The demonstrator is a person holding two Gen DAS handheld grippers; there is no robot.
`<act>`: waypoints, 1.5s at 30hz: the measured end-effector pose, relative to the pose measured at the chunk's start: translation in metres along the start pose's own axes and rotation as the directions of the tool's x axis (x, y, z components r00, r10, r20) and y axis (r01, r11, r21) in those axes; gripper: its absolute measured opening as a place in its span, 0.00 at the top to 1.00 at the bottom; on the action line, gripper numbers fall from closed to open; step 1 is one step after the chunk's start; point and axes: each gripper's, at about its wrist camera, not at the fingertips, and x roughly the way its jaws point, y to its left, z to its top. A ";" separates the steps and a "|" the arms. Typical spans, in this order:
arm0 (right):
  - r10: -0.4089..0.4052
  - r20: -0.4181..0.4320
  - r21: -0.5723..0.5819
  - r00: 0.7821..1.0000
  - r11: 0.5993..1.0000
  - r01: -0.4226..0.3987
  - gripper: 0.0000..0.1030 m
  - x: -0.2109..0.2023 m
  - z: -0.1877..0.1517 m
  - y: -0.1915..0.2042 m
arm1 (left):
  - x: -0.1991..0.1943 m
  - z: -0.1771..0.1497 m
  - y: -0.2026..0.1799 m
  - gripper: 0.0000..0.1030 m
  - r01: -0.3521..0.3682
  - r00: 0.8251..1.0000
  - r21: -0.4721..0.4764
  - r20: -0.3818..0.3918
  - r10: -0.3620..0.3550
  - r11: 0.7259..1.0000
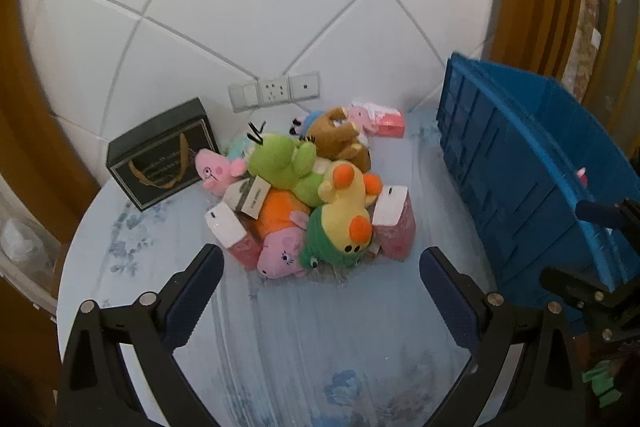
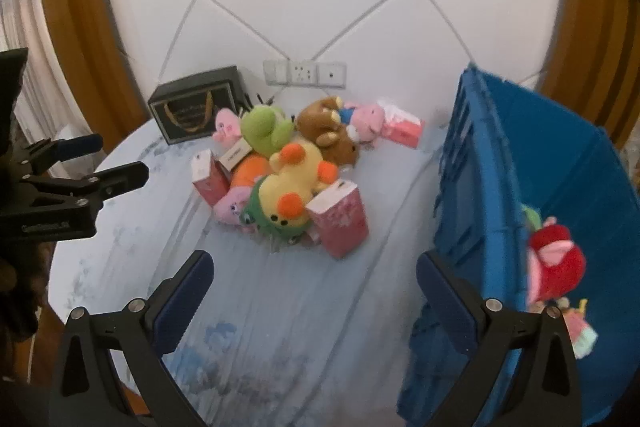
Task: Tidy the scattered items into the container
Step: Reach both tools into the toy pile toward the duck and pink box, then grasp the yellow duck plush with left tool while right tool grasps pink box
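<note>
Progress early | toy pile (image 1: 316,195) sitting mid-desk (image 1: 280,339), mostly unsorted | blue container (image 2: 560,187) right, holding a red plush (image 2: 556,263) | left gripper (image 1: 320,299) and right gripper (image 2: 314,301) hovering near, both spread apart, empty

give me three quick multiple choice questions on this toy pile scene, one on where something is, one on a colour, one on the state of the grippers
1. Where is the blue crate relative to the toy pile?
A. right of it
B. left of it
C. under it

2. What colour is the duck toy on top of the pile near the front?
A. purple
B. yellow with orange
C. black

3. How do the left gripper and right gripper stand?
A. both shut on toys
B. one holds a box
C. both open, empty

Answers: 1 A, the crate stands at the right table edge in both views. 2 B, yellow body, orange beak and feet. 3 C, wide gaps with only tablecloth between the fingers.
</note>
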 end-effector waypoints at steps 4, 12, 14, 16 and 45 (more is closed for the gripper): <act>-0.007 -0.046 0.028 0.999 1.000 0.008 0.00 0.043 -0.006 -0.001 | 0.037 -0.002 0.003 0.03 0.025 0.999 0.016 -0.046 -0.024 1.000; -0.018 -0.139 0.071 0.990 0.997 0.028 0.00 0.132 -0.022 -0.011 | 0.137 0.002 -0.001 0.03 0.105 0.988 0.057 -0.118 -0.098 0.993; -0.035 -0.155 0.069 0.987 0.997 0.046 0.00 0.148 -0.027 -0.013 | 0.166 0.003 -0.003 0.03 0.130 0.982 0.061 -0.143 -0.120 0.990; -0.042 -0.171 0.076 0.984 0.996 0.056 0.00 0.166 -0.029 -0.013 | 0.188 0.003 -0.003 0.03 0.144 0.977 0.066 -0.168 -0.132 0.987; -0.168 -0.124 0.107 0.978 0.978 0.182 0.39 0.322 -0.035 -0.055 | 0.328 0.001 -0.010 0.24 0.302 0.934 0.020 -0.206 -0.292 0.953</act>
